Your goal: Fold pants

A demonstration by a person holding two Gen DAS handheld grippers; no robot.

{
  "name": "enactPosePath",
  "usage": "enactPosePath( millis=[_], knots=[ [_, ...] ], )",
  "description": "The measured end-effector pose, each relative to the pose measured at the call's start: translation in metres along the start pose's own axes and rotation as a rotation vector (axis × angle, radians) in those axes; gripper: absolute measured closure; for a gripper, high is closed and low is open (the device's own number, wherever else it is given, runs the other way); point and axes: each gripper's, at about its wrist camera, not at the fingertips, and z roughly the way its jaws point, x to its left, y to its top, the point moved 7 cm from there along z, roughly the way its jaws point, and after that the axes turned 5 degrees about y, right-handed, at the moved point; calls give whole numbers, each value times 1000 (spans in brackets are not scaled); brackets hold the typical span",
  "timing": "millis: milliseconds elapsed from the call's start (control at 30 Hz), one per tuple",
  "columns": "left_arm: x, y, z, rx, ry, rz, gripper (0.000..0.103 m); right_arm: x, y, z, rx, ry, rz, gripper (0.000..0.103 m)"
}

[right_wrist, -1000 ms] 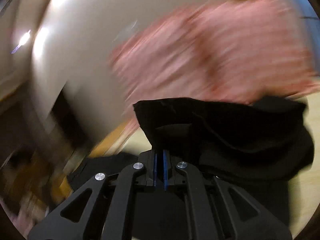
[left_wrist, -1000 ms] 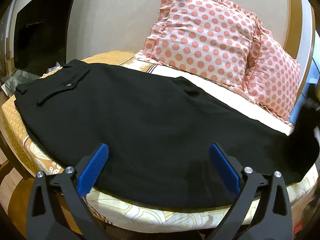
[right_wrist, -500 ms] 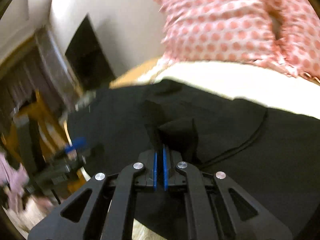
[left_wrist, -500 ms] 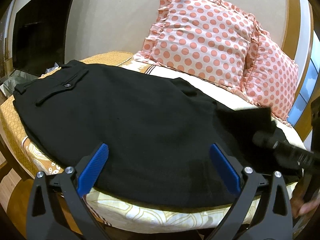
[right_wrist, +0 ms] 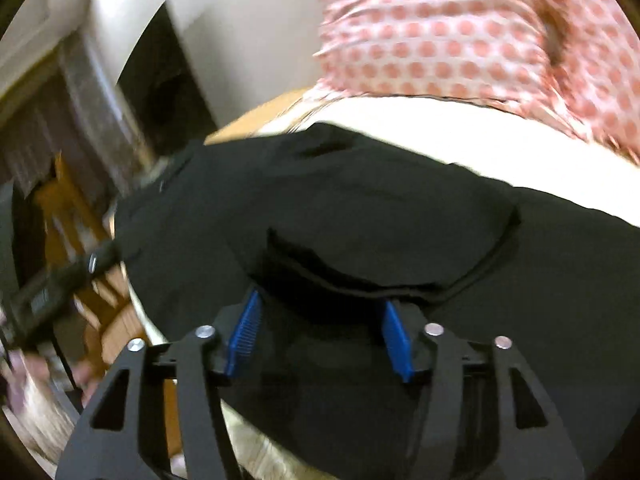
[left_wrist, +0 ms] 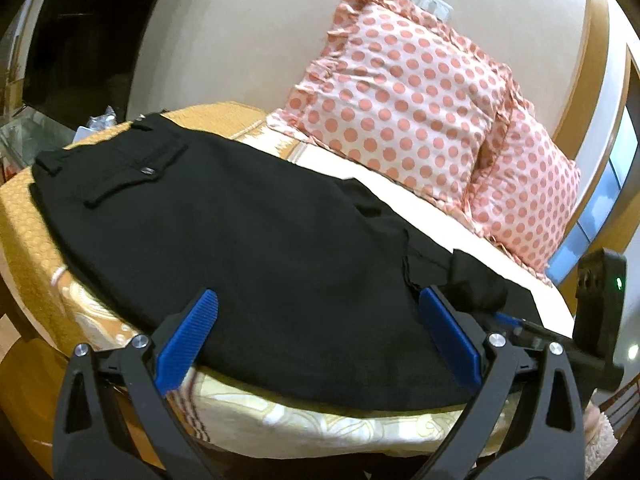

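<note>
Black pants [left_wrist: 248,236] lie flat across the bed, waistband and back pocket at the far left. The leg end is folded back onto the pants; its hem [right_wrist: 360,276] lies just ahead of my right gripper [right_wrist: 320,332], which is open with the cloth lying loose between its blue pads. My left gripper [left_wrist: 320,332] is open and empty, hovering over the near edge of the pants. The right gripper's body [left_wrist: 592,312] shows at the right of the left wrist view, beside the folded hem [left_wrist: 472,280].
Two pink polka-dot pillows [left_wrist: 404,96] lean against the wall behind the pants. The bed [left_wrist: 304,416] has a white and gold patterned cover. A dark TV screen [left_wrist: 80,40] stands at the far left. The left gripper [right_wrist: 60,284] shows at the left of the right wrist view.
My right gripper carried the leg end over onto the pants, lowered it, and has opened, letting go of the cloth. My left gripper has stayed open in place.
</note>
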Motion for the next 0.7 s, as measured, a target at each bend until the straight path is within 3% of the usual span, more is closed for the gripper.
enactPosePath(
  millis=[67,167,267,500,700],
  knots=[
    [5,4,-4,-16,7,-15,2,6,14,11,3,55,13,38],
    [16,11,-12,-42,31,-41,2,40,25,26,13,150,-111,39],
    [33,15,-21,-62,71,-66,2,55,25,23,5,247,-132,38],
    [80,25,-35,-110,161,-151,2,5,27,0,-55,126,6,38],
    [106,27,-28,-73,194,-225,2,24,-4,9,17,79,-146,38]
  ],
)
